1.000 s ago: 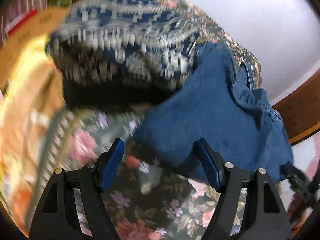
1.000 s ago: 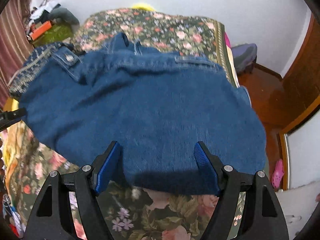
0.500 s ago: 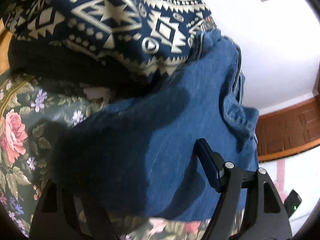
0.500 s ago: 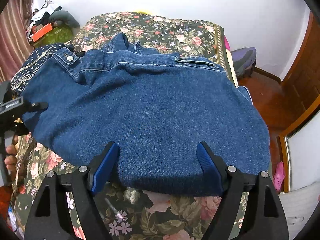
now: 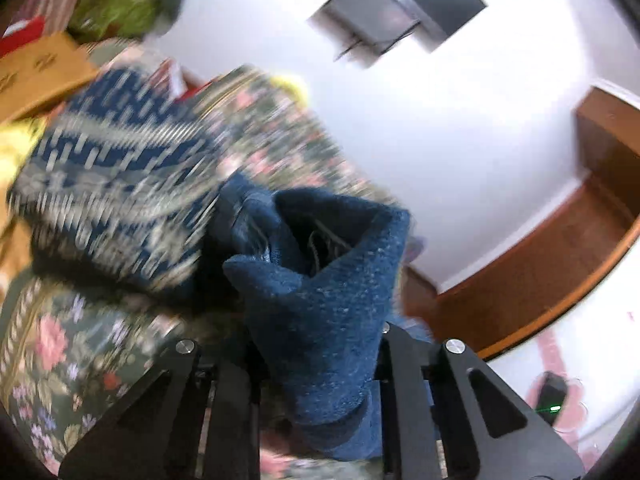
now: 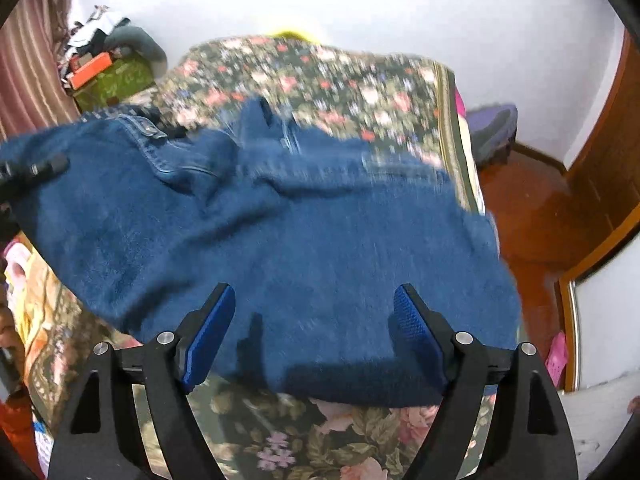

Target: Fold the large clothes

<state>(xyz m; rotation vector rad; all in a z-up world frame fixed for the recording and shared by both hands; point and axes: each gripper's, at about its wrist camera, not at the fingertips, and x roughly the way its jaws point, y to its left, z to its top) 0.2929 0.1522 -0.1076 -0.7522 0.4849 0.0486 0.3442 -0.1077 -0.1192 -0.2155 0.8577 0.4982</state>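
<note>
Blue jeans (image 6: pixel 304 248) lie folded across a floral bedspread (image 6: pixel 320 76). My right gripper (image 6: pixel 312 324) is open, its blue pads (image 6: pixel 208 332) spread over the jeans' near edge. My left gripper (image 5: pixel 316 364) is shut on a bunched edge of the jeans (image 5: pixel 320 320) and holds it lifted off the bed. The left gripper's black tip also shows at the far left of the right wrist view (image 6: pixel 32 172), at the jeans' left side.
A folded navy patterned garment (image 5: pixel 116 196) lies on the bed beside the jeans. Clutter and a green box (image 6: pixel 108 80) sit by the curtain at left. The bed's right edge (image 6: pixel 460 152) drops to a wooden floor (image 6: pixel 532 216). A white wall is behind.
My left gripper has closed on the jeans' left edge and raised it, so the fabric now bunches up. My right gripper stays open over the near edge.
</note>
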